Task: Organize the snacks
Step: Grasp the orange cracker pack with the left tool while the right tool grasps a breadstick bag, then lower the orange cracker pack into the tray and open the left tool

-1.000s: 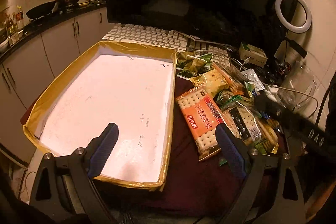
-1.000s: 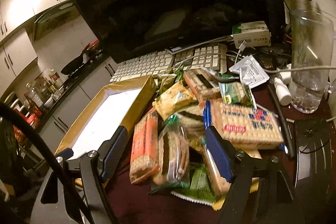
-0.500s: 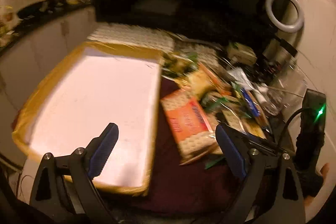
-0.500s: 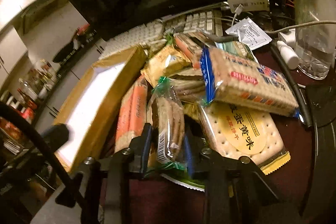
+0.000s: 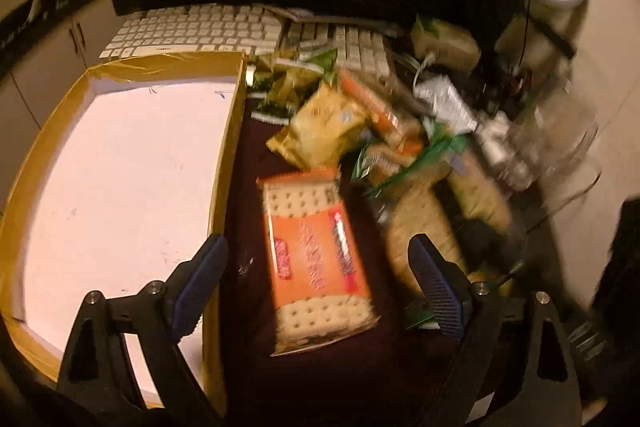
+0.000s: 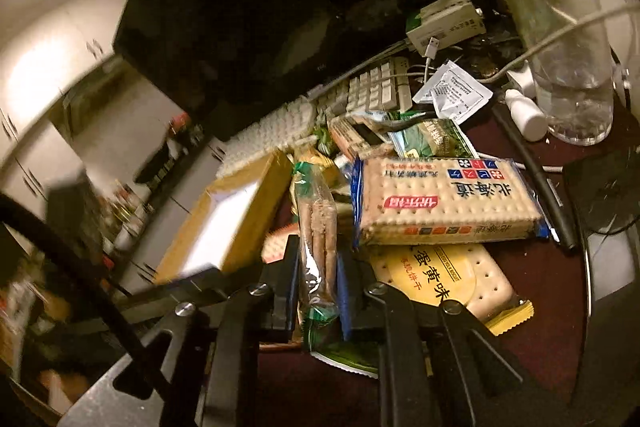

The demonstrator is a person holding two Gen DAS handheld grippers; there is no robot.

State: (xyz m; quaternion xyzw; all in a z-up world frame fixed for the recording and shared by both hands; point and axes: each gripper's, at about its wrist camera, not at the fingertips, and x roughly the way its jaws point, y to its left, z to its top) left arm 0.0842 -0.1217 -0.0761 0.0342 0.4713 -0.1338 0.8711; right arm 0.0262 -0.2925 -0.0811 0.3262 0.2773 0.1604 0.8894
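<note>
One clear biscuit pack (image 6: 318, 247) upright, clamped in right gripper (image 6: 316, 283) fingers at snack pile's near edge. Left gripper (image 5: 316, 281) fingers wide, just narrowing slightly, straddling orange cracker pack (image 5: 316, 251) beside box (image 5: 228, 155) on table (image 5: 320, 379).

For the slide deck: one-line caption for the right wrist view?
Right gripper shut on a clear-wrapped biscuit pack at the snack pile's edge.
</note>
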